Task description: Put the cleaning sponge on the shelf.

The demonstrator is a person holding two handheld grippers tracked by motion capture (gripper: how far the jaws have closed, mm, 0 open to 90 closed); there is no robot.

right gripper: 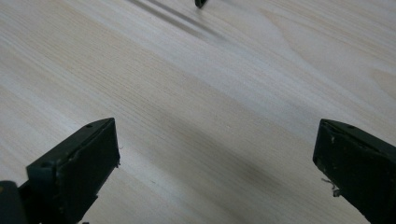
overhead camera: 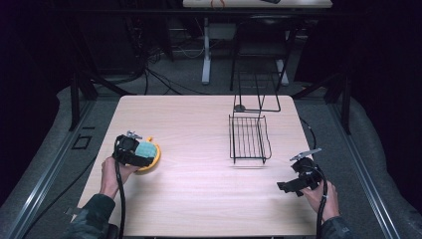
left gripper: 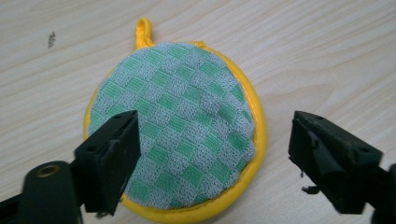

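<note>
Left gripper view: round pot holder, green-and-grey checked cloth with yellow piping, lies flat on the pale wood worktop. Its yellow hanging loop points away from the camera. Left tool is released, jaws spread wide. One jaw sits over the near edge of the cloth, the other is off to the side over bare wood, past the piping. Cannot tell whether the jaw over the cloth is touching it. My read: jaws are set this wide to straddle the rim for a pinch on the edge, since a flat pad gives nothing else to grab.

High view: the pot holder sits near the left edge of the worktop, about halfway along it, half hidden under the left tool. A black wire rack with an upright frame stands right of centre, towards the far edge, well apart from the pad. Plausible hanging spot for the loop, a guess only.

Right tool is near the right edge, towards the near right corner, pointing inward. In the right gripper view its jaws are open with bare wood between them. Looks parked clear of the left side, ready to assist.
</note>
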